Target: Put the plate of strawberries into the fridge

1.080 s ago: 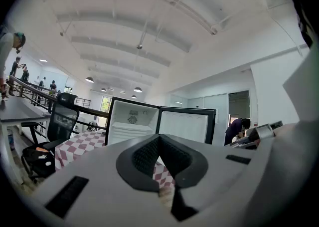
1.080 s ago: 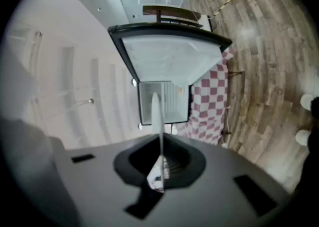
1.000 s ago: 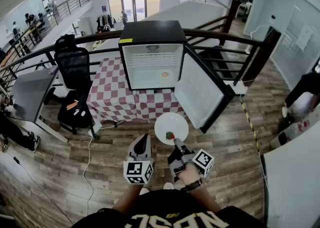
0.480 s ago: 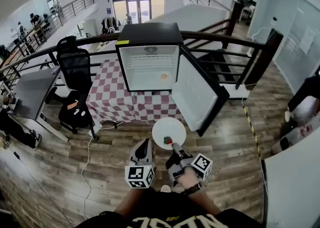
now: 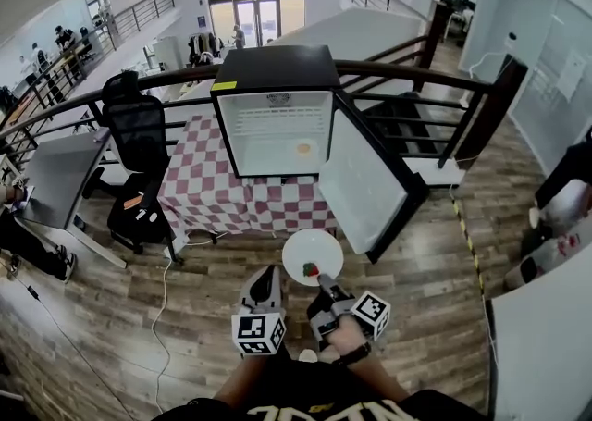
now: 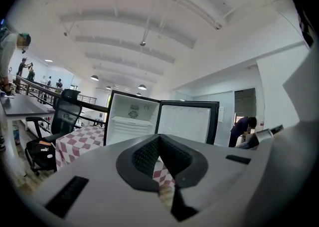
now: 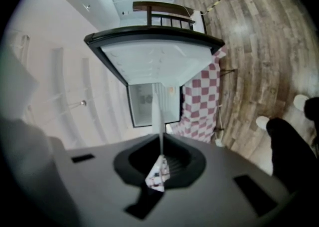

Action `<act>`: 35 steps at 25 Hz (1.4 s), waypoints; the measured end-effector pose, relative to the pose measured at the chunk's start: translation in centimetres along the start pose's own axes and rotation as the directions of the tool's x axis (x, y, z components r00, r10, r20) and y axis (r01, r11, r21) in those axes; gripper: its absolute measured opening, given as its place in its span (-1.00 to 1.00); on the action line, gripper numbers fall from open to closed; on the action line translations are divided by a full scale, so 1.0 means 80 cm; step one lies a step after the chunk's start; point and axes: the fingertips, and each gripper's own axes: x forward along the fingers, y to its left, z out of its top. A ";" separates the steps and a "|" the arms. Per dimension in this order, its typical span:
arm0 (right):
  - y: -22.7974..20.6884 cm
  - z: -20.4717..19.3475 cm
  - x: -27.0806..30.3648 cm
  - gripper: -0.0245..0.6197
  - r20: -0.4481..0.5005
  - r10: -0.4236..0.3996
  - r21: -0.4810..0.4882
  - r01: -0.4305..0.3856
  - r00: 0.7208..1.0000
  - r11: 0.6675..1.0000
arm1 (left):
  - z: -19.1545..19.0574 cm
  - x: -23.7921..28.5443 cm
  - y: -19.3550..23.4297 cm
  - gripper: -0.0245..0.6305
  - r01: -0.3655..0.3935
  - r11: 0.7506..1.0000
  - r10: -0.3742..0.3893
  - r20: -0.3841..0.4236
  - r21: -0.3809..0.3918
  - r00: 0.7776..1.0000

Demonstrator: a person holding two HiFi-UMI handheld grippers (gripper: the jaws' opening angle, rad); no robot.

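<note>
White plate (image 5: pixel 310 245), round, with one strawberry (image 5: pixel 311 270) on its near part. In the head view you carry it by the near rim in your right gripper (image 5: pixel 323 280), over the wooden floor (image 5: pixel 435 271). It is short of the desk (image 5: pixel 222 192), which has a red-and-white checked cloth. The black fridge (image 5: pixel 277 58) stands on that desk, its door (image 5: pixel 365 179) swung wide to the right. Your left gripper (image 5: pixel 267 273) hangs just beside the plate on its left, apart from it. A black office chair (image 5: pixel 137 125) stands left of the desk.

Left gripper view: the left gripper (image 6: pixel 159 140) has its jaws together with nothing between them. Beyond are the fridge (image 6: pixel 130 121), its open door (image 6: pixel 188 121) and the chair (image 6: pixel 66 115).

Right gripper view: the right gripper (image 7: pixel 160 147) has its jaws clamped on the plate (image 7: pixel 158 113), seen edge-on as a thin pale line running away from you. Behind it are the fridge door (image 7: pixel 154 59) and the checked cloth (image 7: pixel 202 101).
</note>
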 end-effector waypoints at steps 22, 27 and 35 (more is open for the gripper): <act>0.063 0.008 0.267 -0.83 0.117 0.026 0.011 -0.028 0.993 1.000 | 0.064 0.201 0.205 -0.87 0.134 0.991 -0.134 0.013 -0.015 0.991; 0.063 -0.001 0.303 -0.83 0.128 0.016 -0.019 -0.013 0.992 1.000 | 0.073 0.222 0.242 -0.87 0.168 0.985 -0.165 0.056 -0.042 0.985; 0.048 0.002 0.328 -0.83 0.166 -0.013 -0.013 0.016 0.986 1.000 | 0.049 0.249 0.260 -0.87 0.228 0.973 -0.228 0.001 -0.046 0.974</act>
